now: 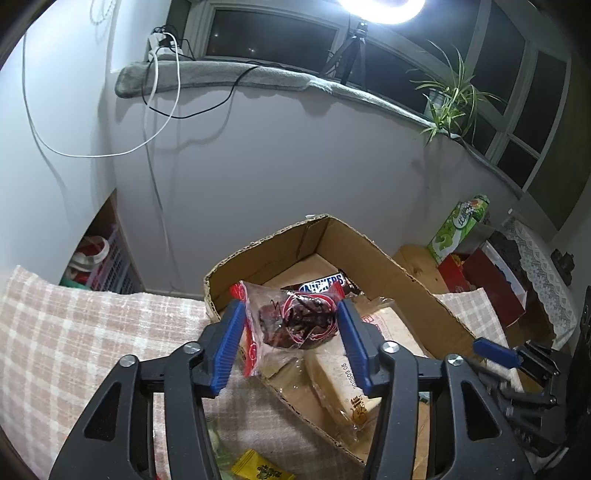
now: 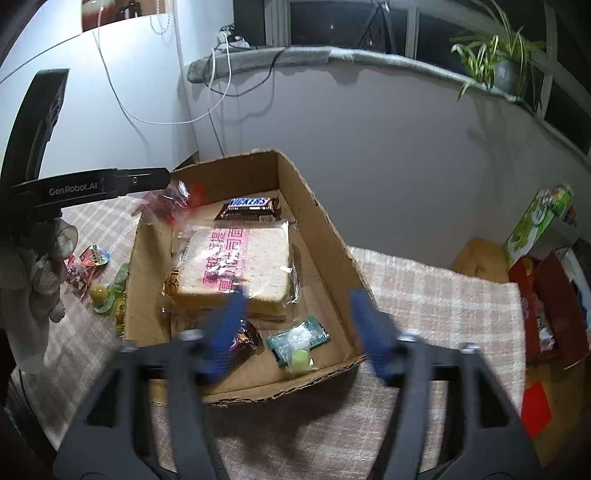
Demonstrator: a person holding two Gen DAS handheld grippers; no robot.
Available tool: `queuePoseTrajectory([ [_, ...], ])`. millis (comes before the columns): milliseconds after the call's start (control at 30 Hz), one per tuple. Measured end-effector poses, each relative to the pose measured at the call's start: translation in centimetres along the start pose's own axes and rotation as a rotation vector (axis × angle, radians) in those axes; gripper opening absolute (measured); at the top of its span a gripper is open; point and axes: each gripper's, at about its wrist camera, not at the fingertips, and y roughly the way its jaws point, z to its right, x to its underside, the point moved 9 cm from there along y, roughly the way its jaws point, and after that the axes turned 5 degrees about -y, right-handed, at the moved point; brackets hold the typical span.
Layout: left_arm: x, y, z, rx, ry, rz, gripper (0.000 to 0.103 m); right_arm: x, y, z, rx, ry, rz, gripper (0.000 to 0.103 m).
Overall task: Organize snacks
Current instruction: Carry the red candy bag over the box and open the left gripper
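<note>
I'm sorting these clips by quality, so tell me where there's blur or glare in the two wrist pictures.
Left wrist view: sharp overall, with the ring light blown out to white glare at the top edge and fisheye bending of the window sill. Right wrist view: the right gripper is motion-smeared, the red-printed snack bag is blurred too, while the bread pack stays readable.

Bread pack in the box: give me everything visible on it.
The bread pack is a clear, crinkled plastic wrapper around square sliced bread, pale face with a tan crust edge, printed with pink characters and an orange logo at one corner. It lies flat on the floor of the cardboard box, filling the middle. The Snickers bar sits just beyond it, apparently touching its far edge. A dark candy lies at its near edge. In the left wrist view the red-printed bag hangs above it.
</note>
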Motion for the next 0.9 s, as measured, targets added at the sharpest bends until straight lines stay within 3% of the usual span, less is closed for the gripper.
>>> queuePoseTrajectory([
  [100,-0.1,-0.3,0.1,-0.001,0.006,0.006,0.057,-0.1,-0.2,-0.7,-0.002,-0.021,-0.002,0.073],
  [667,0.0,-2.4,1.2,0.012,0.035,0.036,0.057,-0.5,-2.5,-2.2,0.022,-0.051,0.017,0.073],
  [900,-0.1,-5.3,1.7,0.021,0.037,0.074,0.057,-0.6,-5.0,-3.4,0.025,-0.050,0.043,0.073],
])
